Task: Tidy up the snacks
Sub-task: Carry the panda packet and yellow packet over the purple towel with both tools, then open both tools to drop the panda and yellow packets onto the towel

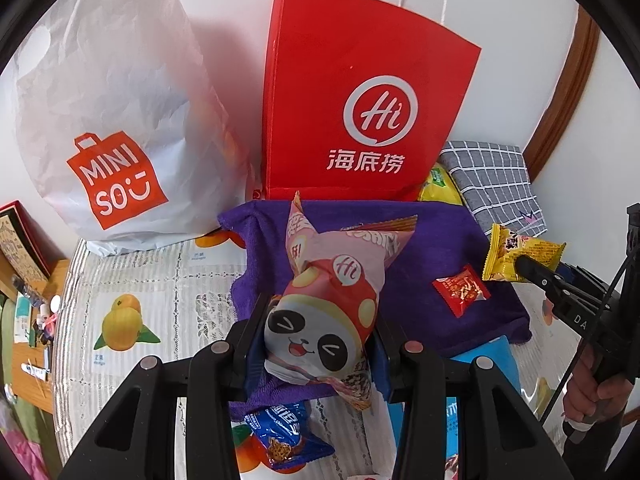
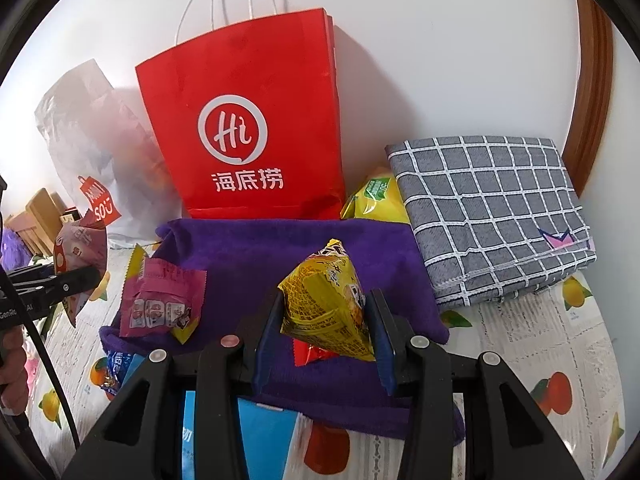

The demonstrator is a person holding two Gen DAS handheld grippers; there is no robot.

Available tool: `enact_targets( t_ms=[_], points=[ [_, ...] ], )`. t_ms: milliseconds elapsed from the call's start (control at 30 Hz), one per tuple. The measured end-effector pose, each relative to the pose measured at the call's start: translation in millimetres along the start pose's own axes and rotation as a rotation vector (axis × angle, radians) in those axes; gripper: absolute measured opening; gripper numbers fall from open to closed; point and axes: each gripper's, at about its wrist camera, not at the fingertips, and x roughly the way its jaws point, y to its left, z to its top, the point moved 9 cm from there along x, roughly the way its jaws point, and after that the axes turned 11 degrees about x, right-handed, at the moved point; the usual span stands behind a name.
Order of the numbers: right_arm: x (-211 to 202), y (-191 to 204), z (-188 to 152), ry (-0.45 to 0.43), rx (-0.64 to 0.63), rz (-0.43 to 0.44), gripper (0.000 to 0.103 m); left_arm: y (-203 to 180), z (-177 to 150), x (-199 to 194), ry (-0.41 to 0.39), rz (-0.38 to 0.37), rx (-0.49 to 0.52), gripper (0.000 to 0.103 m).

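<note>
Right now my left gripper (image 1: 316, 344) is clamped on a pink panda snack pack (image 1: 332, 300), which fills the lower middle of the left wrist view and sticks up between the jaws. My right gripper (image 2: 326, 320) is closed on a yellow snack packet (image 2: 330, 312), held at the centre of the right wrist view with both pads pressing its sides.

Both packs hang over a purple towel (image 1: 440, 240) spread on the table (image 1: 132, 272), which wears a fruit-print cover. On the towel, in the left wrist view, a small red sachet (image 1: 460, 294) lies right of centre. In the right wrist view a magenta snack packet (image 2: 162, 306) sits at the towel's left edge, tilted.

Behind the towel, against the white wall, stands a red paper bag (image 2: 248, 120) with white cord handles, upright at the upper middle of both views. To its left a white MINISO bag (image 1: 116, 120) leans, bulging. To the right of the red bag I see a yellow-green bag (image 2: 376, 200) tucked beside a folded grey checked cloth (image 2: 492, 212).

At the bottom of the left wrist view a blue cookie packet (image 1: 280, 436) lies on the table beneath the gripper.
</note>
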Motion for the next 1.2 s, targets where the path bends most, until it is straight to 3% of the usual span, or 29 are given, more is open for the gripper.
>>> enact_targets(
  t_ms=[600, 1000, 1200],
  points=[
    [44.8, -6.8, -11.5, 0.059, -0.003, -0.02, 0.04, -2.0, -3.7, 31.3, 0.06, -0.01, -0.006, 0.041],
    [54.9, -14.4, -19.9, 0.093, -0.005, -0.015, 0.035, -6.9, -1.6, 37.1, 0.062, -0.018, 0.002, 0.041],
    [49.3, -17.9, -20.1, 0.067, -0.001, -0.01, 0.035, -7.8, 0.4, 38.6, 0.07, -0.026, 0.009, 0.041]
  ],
)
